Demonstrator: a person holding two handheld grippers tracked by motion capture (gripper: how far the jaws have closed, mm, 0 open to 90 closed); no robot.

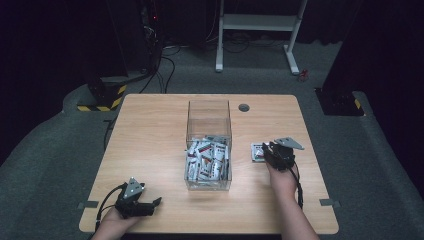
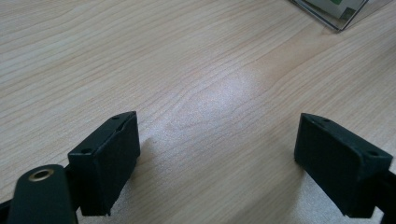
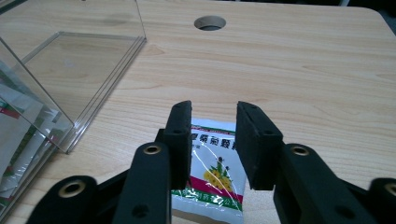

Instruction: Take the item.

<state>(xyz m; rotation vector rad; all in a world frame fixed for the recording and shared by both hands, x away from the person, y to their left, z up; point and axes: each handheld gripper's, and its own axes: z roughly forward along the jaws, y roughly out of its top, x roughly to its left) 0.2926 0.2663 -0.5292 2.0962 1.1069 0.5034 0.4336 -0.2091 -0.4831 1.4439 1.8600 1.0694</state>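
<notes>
The sachet (image 3: 212,168) lies flat on the table (image 1: 150,145), just right of the clear box (image 1: 209,150) of sachets. Our right gripper (image 3: 214,140) hovers over it, jaws a little apart, pads not pressing it. Our left gripper (image 2: 217,163), at the near left, stands wide apart over bare wood.

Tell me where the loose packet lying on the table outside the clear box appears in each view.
High view: packet right of the clear box, at the right tongs.
Left gripper view: not in it.
Right gripper view: bottom centre, lying between the open jaws.
Shared landmark: the clear box.
</notes>
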